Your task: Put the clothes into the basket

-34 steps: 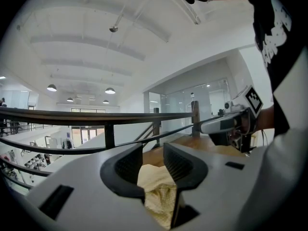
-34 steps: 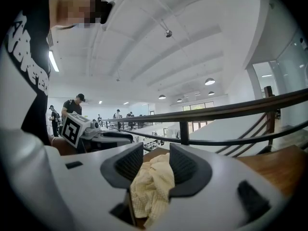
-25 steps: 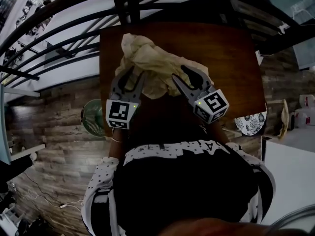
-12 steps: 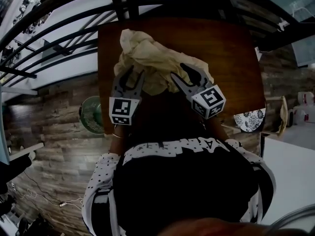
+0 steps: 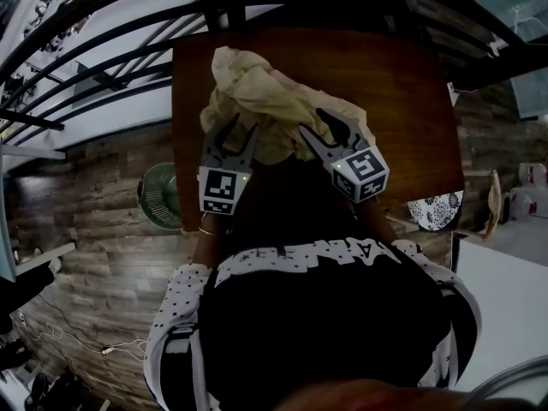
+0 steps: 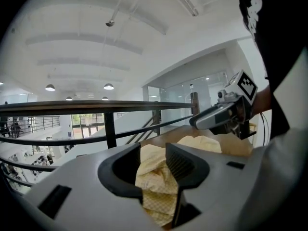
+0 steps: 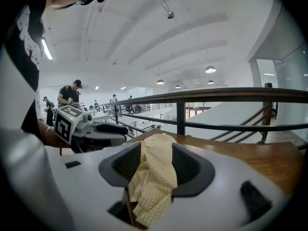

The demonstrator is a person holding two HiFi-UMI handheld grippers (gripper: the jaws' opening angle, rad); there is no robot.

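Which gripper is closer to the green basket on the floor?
Left. The left gripper is at the left edge of the table, beside the green basket; the right gripper is further across the table. Both have cloth between opening jaws.

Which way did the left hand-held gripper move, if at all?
Yes: the left hand-held gripper, jaws opening around the cloth, shifted slightly right, away from the table's left edge.

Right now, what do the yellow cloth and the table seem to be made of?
Cloth: soft woven fabric, perhaps cotton, matte; it crumples and shows a fine check weave. Table: probably wood or veneer, brown with a slight sheen; grain lines show.
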